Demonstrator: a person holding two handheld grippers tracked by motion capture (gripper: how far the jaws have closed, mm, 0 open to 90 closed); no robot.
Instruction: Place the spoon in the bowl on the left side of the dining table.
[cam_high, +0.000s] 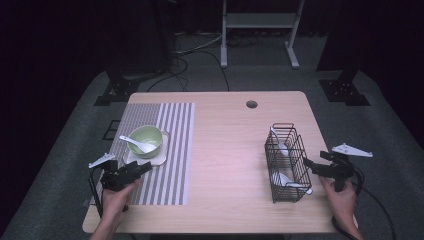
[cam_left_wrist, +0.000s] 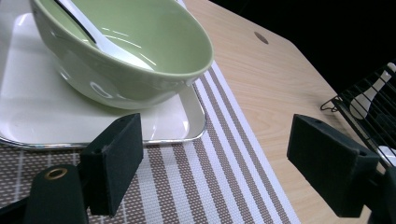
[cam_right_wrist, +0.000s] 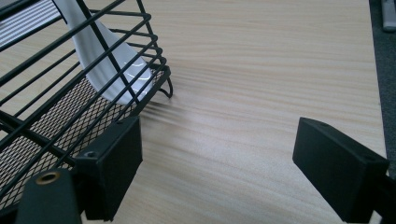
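Where the forearms enter at the near edge of the high view, the left gripper (cam_high: 142, 169) is held over the near part of the striped mat (cam_high: 172, 150), just short of the white tray (cam_high: 157, 159). Its jaws are spread wide with nothing between them, and in the left gripper view only mat and table are seen in the gap. No earlier picture is used here. Just beyond the jaws, the green bowl (cam_left_wrist: 135, 51) is seen resting on the tray (cam_left_wrist: 37, 112), whose left and far parts are cut off by the frame. A white spoon (cam_left_wrist: 112, 44) is laid in the bowl, its handle running out of the picture at the top.

On the other side, the right gripper (cam_high: 310, 165) is held at the near right side of the black wire basket (cam_high: 287, 162), its jaws also wide and empty. In the right gripper view its left jaw is seen just beside the basket's wire (cam_right_wrist: 70, 107); whether it touches cannot be told. Spoons (cam_high: 292, 182) are kept in the basket, partly hidden behind the wires, so their number is hard to make out. Farther off, a round hole (cam_high: 251, 104) is seen in the wooden table (cam_high: 230, 150).
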